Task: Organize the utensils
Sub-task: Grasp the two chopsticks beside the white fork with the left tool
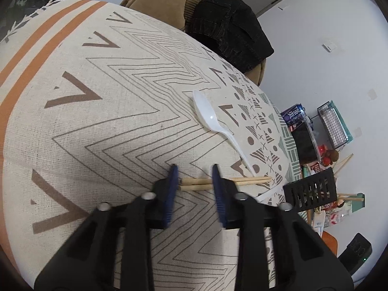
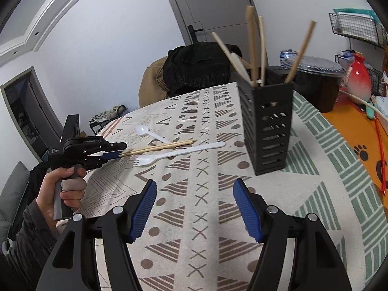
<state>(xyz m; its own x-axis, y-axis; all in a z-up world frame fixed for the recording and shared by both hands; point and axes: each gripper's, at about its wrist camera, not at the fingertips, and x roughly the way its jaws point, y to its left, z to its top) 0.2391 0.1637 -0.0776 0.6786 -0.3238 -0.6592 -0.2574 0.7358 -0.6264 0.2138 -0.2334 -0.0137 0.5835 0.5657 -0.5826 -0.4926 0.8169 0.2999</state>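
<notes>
The left gripper [image 2: 120,154] is nearly shut on the thick ends of 2 chopsticks [image 2: 160,146], which lie flat on the table [image 2: 206,218] near its left edge. The right gripper [image 2: 194,208] hangs wide open and empty over the near edge. A spoon [image 2: 151,133] and fork [image 2: 179,154] flank the chopsticks. The holder [image 2: 269,126] stands towards the right edge.
</notes>
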